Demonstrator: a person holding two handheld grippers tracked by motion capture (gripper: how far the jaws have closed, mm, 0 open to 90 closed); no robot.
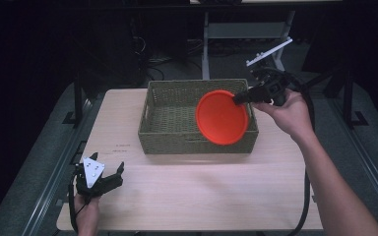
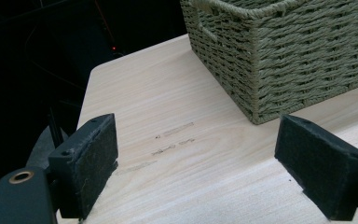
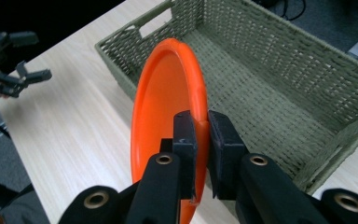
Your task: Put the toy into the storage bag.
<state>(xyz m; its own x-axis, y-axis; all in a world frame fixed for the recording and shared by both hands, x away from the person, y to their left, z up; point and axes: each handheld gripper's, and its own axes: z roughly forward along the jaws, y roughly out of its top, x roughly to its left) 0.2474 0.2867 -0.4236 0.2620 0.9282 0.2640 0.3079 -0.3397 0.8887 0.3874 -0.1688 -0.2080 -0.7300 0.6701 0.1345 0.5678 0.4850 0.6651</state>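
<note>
Nearest, at the lower left of the high view: left gripper (image 1: 109, 176) held low by a hand (image 1: 87, 212) coming in from the bottom edge, grey three-cornered plate on top, jaws spread wide with nothing between them. Same spread in the left gripper view (image 2: 196, 161), two black pads standing apart over bare pale wood, a few faint marks on the board between them.

Beyond that, the light wooden table (image 1: 192, 191), taking up the middle of the high view.

Farther up, centre of the high view: a green woven basket (image 1: 172, 138) resting on the table, rectangular, handle cut-outs in its short walls. In the left gripper view, its near corner at the upper right (image 2: 279, 60).

At the basket's right end: an orange plate (image 1: 221, 118) held tilted on edge, overlapping the basket's right half and front wall. Pinched at its upper right rim by the right gripper (image 1: 238, 97), jaws clamped tight on that rim. Right hand (image 1: 288, 115) and forearm slanting in from the lower right. In the right gripper view, the plate (image 3: 163, 107) standing nearly edge-on at centre, rim caught between both black pads (image 3: 200, 140), basket interior (image 3: 270, 93) to the right, tabletop to the left, the left gripper small at the upper left (image 3: 14, 70).
</note>
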